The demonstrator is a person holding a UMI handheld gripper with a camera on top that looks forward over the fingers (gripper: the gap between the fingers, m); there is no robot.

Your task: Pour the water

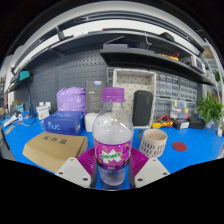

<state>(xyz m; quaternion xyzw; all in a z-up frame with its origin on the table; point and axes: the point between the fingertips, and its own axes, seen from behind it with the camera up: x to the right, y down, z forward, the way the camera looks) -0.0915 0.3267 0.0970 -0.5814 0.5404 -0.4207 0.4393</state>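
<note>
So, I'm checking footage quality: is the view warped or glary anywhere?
Gripper view: strong fisheye bends the grey overhead shelf into an arc; bright highlights streak the clear plastic bottle with purple label between the claw fingers; blue table evenly lit.

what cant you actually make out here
- Bottle, gripper view: its base is hidden behind the gripper fingers; any pad contact is unclear.
- Bottle label: print too small to read.
- White cup: inside hidden by its wall.
- Blue box: lettering too small.

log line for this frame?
task: pour water | tongs: shut on bottle | bottle: upright, purple cap on | cup: right of bottle | pour: not started
</note>
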